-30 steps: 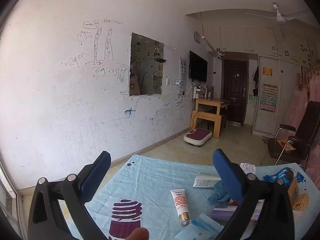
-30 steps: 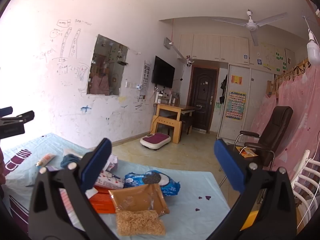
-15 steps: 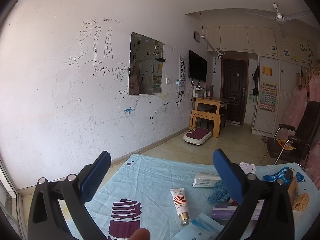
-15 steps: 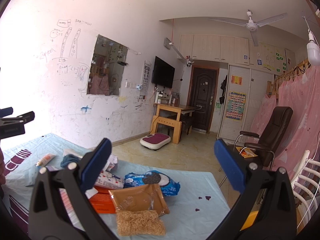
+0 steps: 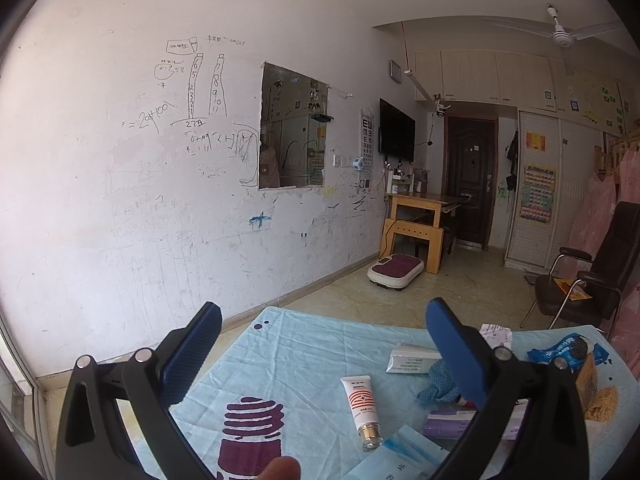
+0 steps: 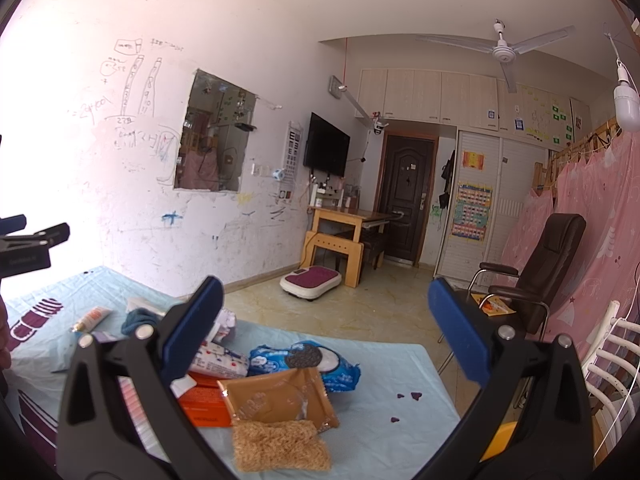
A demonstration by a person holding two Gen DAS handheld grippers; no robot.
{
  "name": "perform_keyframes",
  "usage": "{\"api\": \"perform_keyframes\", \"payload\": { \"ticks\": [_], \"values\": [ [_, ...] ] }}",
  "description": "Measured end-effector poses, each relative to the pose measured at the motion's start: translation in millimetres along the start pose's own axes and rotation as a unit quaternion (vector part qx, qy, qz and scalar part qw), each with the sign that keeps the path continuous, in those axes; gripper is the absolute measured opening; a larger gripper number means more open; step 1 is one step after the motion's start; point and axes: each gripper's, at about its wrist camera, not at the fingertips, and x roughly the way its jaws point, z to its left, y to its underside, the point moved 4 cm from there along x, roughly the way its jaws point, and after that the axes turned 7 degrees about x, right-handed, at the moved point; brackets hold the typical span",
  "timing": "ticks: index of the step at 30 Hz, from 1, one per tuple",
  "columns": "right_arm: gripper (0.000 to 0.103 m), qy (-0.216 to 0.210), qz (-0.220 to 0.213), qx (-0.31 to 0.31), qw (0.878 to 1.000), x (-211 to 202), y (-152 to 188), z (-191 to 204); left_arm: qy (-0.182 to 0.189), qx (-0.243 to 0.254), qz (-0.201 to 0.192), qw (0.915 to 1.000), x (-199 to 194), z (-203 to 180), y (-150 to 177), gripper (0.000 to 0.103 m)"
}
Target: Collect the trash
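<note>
Left gripper [image 5: 323, 338]: jaws wide apart, nothing between them, held above a surface under a light blue cloth [image 5: 312, 356] printed with a maroon motif; whether this is a tabletop or a bed cannot be told. Right gripper [image 6: 326, 312]: jaws likewise wide apart and empty, above the same cloth. Items on the cloth, left wrist view: white tube with red stripes [image 5: 361, 408], cap end toward the camera; white carton [image 5: 412, 362], partly behind the right finger; crumpled blue fabric [image 5: 436, 386], half hidden by that finger; lilac box [image 5: 448, 426], cut off by the gripper frame; printed pale blue sheet [image 5: 404, 460] at the lower edge, text too small to read. A fingertip [image 5: 278, 468] intrudes at the bottom border. Items, right wrist view: blue cookie wrapper [image 6: 308, 364]; brown foil packet [image 6: 280, 398] overlapping it; tan noodle-like block [image 6: 280, 444] just in front; orange box [image 6: 204, 402], partly under the packet and behind the left finger; white patterned packet [image 6: 218, 362], one end hidden. Pile contents behind the fingers cannot be made out. Surroundings: scribbled white wall [image 5: 140, 184], black armchair [image 6: 536, 280], wooden desk [image 6: 340, 236], ceiling fan [image 6: 504, 54].
</note>
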Motion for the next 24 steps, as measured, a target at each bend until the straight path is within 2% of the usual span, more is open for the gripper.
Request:
{"api": "perform_keyframes", "payload": {
  "ticks": [24],
  "values": [
    [0.099, 0.001, -0.001, 0.0, 1.0, -0.2, -0.2, 0.2, 0.0, 0.0, -0.001, 1.0, -1.4, -1.4, -1.9, 0.097]
  ]
}}
